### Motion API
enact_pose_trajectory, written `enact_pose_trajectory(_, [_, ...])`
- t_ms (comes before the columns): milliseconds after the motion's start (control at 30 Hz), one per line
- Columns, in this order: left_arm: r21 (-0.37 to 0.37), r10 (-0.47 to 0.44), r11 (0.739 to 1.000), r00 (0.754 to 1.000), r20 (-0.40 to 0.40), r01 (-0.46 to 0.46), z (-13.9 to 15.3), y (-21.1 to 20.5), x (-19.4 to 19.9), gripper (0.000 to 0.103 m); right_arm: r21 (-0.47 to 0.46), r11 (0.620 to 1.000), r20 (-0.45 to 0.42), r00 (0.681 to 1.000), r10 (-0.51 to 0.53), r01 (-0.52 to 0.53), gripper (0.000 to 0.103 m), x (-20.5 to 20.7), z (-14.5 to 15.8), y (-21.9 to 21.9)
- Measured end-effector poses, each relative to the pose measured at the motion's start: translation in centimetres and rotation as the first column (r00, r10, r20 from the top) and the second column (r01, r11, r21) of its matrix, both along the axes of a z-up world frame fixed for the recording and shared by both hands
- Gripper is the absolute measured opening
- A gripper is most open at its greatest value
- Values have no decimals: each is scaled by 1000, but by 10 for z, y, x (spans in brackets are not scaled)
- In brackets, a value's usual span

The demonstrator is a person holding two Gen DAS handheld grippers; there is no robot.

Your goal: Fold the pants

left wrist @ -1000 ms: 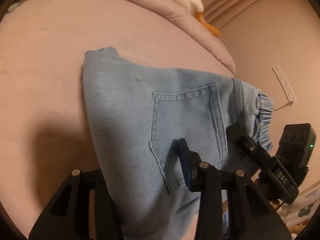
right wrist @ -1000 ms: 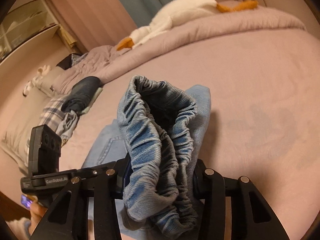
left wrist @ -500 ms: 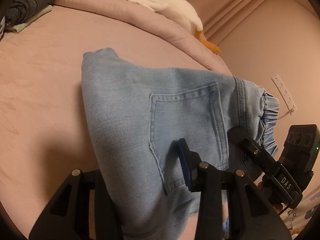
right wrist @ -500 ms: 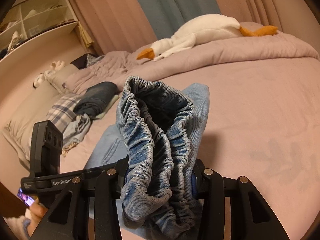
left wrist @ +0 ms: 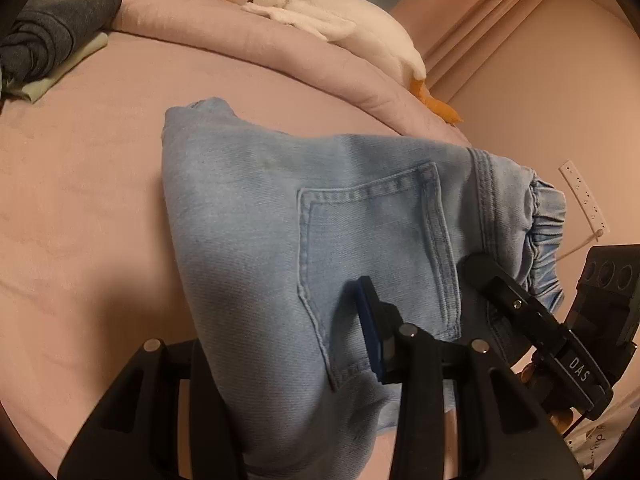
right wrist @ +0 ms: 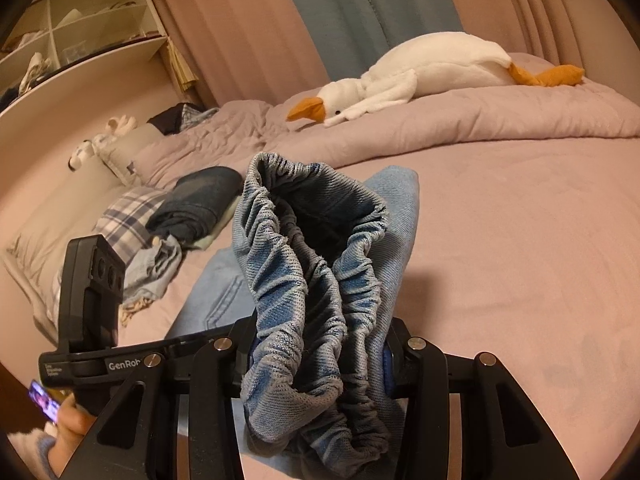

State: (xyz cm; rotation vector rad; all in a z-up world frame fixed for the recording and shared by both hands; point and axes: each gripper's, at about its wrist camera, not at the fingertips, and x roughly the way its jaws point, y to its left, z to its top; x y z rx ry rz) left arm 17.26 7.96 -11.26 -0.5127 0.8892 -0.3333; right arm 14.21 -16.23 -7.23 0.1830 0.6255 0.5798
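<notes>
The light blue denim pants (left wrist: 280, 208) are folded and held up over the pink bed, back pocket facing the left wrist camera. My left gripper (left wrist: 288, 364) is shut on the pants near the pocket's lower edge; the cloth hides its left finger. My right gripper (right wrist: 316, 360) is shut on the bunched elastic waistband (right wrist: 312, 280), which stands up between its fingers. The right gripper also shows in the left wrist view (left wrist: 532, 320) at the waistband end. The left gripper shows in the right wrist view (right wrist: 96, 308) at lower left.
A white plush goose (right wrist: 424, 68) lies on the rolled pink duvet (right wrist: 520, 116) at the back. Dark folded clothes (right wrist: 196, 204) and a plaid garment (right wrist: 128, 216) lie at the left. Shelves (right wrist: 80, 36) stand behind. A wall power strip (left wrist: 584, 196) is at the right.
Both grippers have lifted and tilted upward with the pants still held; more of the goose, duvet and shelves has come into view.
</notes>
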Motion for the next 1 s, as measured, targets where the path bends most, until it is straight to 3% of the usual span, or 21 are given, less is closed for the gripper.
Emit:
enact_pose_trajectory(267, [27,7,1000,1000,-1,-7,-3,10,26,39,17,1000,2,1000,-4,4,46,24,-2,15])
enact_pose_trajectory(1000, [84,23,996,1000,-4,-22,-5,29,52,39,42,999,-25,1000,-15,16,46,59,-7,46])
